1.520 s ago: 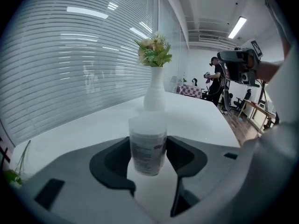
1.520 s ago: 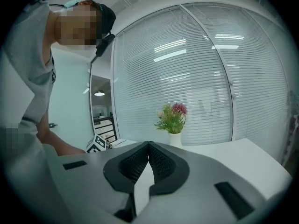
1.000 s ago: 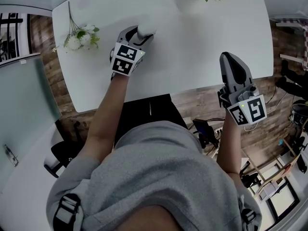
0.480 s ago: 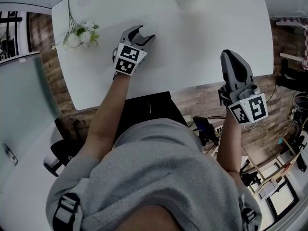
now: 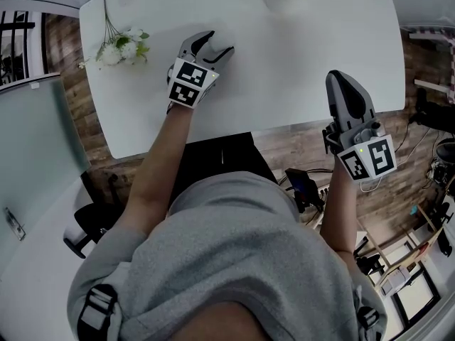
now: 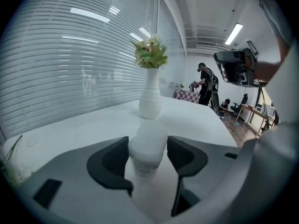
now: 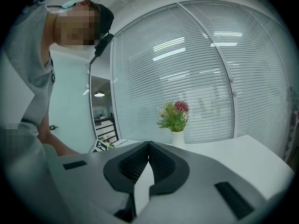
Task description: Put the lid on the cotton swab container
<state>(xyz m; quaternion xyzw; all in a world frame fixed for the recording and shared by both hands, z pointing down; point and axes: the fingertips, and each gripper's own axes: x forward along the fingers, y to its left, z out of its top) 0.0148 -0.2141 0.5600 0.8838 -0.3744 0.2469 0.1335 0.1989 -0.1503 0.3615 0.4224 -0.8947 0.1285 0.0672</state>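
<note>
Cotton swab container (image 6: 148, 146): upright, long axis vertical, on white worktop (image 6: 88, 127), just in front of the flower vase (image 6: 150, 101), between spread jaws of left gripper (image 5: 217, 42). Right gripper (image 7: 148, 144): closed, empty. Window blinds (image 6: 70, 69) behind vase.

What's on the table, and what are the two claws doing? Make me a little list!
Table: white
Left claw: open, around the cotton swab container
Container: upright, lid seems on
Right claw: shut, empty, at the table's near edge
Also there: vase of flowers; loose flowers
</note>
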